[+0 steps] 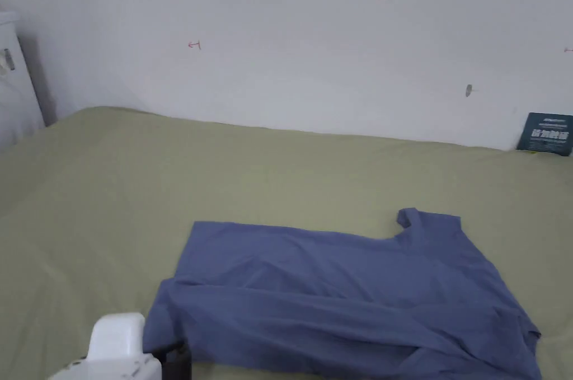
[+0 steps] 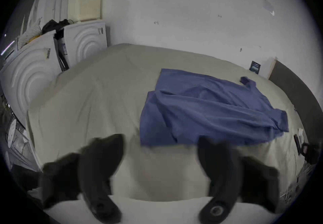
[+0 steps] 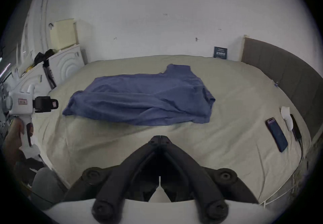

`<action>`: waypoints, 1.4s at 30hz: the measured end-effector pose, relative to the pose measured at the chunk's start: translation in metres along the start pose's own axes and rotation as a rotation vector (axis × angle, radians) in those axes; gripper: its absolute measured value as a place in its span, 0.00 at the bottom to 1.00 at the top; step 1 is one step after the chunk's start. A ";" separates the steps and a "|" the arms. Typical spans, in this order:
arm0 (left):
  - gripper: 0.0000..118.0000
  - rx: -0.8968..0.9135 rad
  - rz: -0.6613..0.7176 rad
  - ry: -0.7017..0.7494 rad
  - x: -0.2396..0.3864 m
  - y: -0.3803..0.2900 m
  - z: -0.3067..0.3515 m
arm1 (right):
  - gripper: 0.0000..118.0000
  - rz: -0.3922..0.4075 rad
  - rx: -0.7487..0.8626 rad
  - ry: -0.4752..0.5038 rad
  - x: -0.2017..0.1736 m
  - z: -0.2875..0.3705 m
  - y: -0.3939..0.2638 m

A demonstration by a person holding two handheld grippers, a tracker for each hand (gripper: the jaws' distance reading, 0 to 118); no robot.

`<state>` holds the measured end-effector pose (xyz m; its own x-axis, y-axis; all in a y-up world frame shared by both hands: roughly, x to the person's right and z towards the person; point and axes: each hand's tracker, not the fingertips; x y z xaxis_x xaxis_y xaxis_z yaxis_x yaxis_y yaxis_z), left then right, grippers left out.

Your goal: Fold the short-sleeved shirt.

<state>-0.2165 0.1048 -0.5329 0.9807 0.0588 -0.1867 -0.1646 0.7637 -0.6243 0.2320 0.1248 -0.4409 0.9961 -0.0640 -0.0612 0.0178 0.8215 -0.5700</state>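
Observation:
A blue short-sleeved shirt [image 1: 336,297] lies sideways on the bed, hem to the left and neck to the right. Its near long side is doubled over and wrinkled. In the left gripper view the shirt [image 2: 209,110] is just beyond my left gripper [image 2: 160,142], which is open, its jaws wide apart over bare sheet near the hem corner. In the head view the left gripper [image 1: 174,354] sits at the shirt's near left corner. My right gripper [image 3: 160,137] is shut with nothing between its jaws, hanging short of the shirt's [image 3: 139,98] near edge. The left gripper [image 3: 52,104] also appears there, held in a hand.
The bed sheet [image 1: 112,202] is olive-beige and meets a white wall. A phone [image 3: 277,134] and a white cloth [image 3: 286,117] lie near the padded headboard [image 3: 279,70] on the right. White appliances [image 2: 87,42] stand at the bed's left. A dark card [image 1: 545,134] leans on the wall.

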 end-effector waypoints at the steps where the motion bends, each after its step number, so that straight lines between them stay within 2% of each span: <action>1: 0.84 -0.033 0.004 0.007 0.001 0.006 -0.019 | 0.01 -0.017 -0.001 -0.018 0.008 -0.002 0.002; 4: 0.83 -0.130 -0.025 -0.006 0.007 0.013 -0.071 | 0.01 -0.062 -0.034 -0.068 0.030 -0.014 0.006; 5: 0.74 -0.182 -0.046 0.016 0.010 0.013 -0.084 | 0.02 -0.064 -0.031 -0.084 0.037 -0.017 0.005; 6: 0.57 -0.220 -0.074 0.012 0.011 0.011 -0.094 | 0.04 -0.069 -0.041 -0.094 0.043 -0.022 0.004; 7: 0.50 -0.248 -0.075 0.003 0.010 0.008 -0.098 | 0.13 -0.085 -0.057 -0.120 0.050 -0.028 0.004; 8: 0.47 -0.250 -0.049 -0.029 0.008 0.005 -0.092 | 0.18 -0.098 -0.068 -0.117 0.056 -0.034 0.004; 9: 0.43 -0.185 -0.003 -0.072 0.005 0.005 -0.083 | 0.23 -0.115 -0.088 -0.121 0.064 -0.042 0.003; 10: 0.28 -0.151 0.000 -0.098 0.001 0.007 -0.077 | 0.37 -0.118 -0.103 -0.117 0.071 -0.053 0.003; 11: 0.08 -0.155 0.002 -0.149 0.000 0.009 -0.076 | 0.58 -0.130 -0.120 -0.115 0.076 -0.062 0.003; 12: 0.08 -0.146 -0.007 -0.133 0.003 0.009 -0.066 | 0.60 -0.109 -0.127 -0.128 0.080 -0.073 0.003; 15: 0.08 -0.170 -0.116 -0.101 0.011 0.011 -0.067 | 0.60 0.013 -0.136 -0.143 0.082 -0.109 0.004; 19: 0.08 -0.180 -0.096 -0.097 0.014 0.010 -0.067 | 0.60 0.116 -0.214 -0.121 0.081 -0.154 0.008; 21: 0.08 -0.187 -0.082 -0.102 0.012 0.010 -0.067 | 0.60 0.099 -0.226 -0.106 0.082 -0.163 0.017; 23: 0.08 -0.189 -0.075 -0.109 0.012 0.009 -0.066 | 0.60 0.062 -0.169 -0.054 0.087 -0.161 0.026; 25: 0.08 -0.190 -0.080 -0.112 0.011 0.011 -0.065 | 0.60 0.024 -0.151 -0.048 0.094 -0.163 0.034; 27: 0.08 -0.202 -0.084 -0.111 0.014 0.011 -0.067 | 0.57 -0.042 -0.218 -0.025 0.102 -0.174 0.037; 28: 0.08 -0.205 -0.087 -0.110 0.013 0.011 -0.069 | 0.54 -0.103 -0.282 -0.006 0.107 -0.179 0.037; 29: 0.08 -0.206 -0.088 -0.110 0.013 0.011 -0.069 | 0.37 -0.164 -0.291 0.016 0.109 -0.181 0.037; 30: 0.08 -0.207 -0.087 -0.110 0.013 0.011 -0.069 | 0.08 -0.189 -0.258 0.018 0.111 -0.177 0.038; 32: 0.08 -0.206 -0.075 -0.124 0.010 0.012 -0.068 | 0.08 -0.190 -0.213 0.078 0.111 -0.167 0.040; 34: 0.08 -0.202 -0.068 -0.129 0.009 0.013 -0.067 | 0.08 -0.155 -0.177 0.030 0.100 -0.151 0.035; 42: 0.08 -0.144 -0.112 -0.166 0.002 0.025 -0.038 | 0.08 -0.150 -0.140 0.055 0.087 -0.096 0.039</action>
<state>-0.2232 0.0996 -0.5776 0.9956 0.0931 0.0099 -0.0555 0.6722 -0.7383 0.3109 0.0975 -0.5469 0.9769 -0.2134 -0.0100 0.1490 0.7139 -0.6842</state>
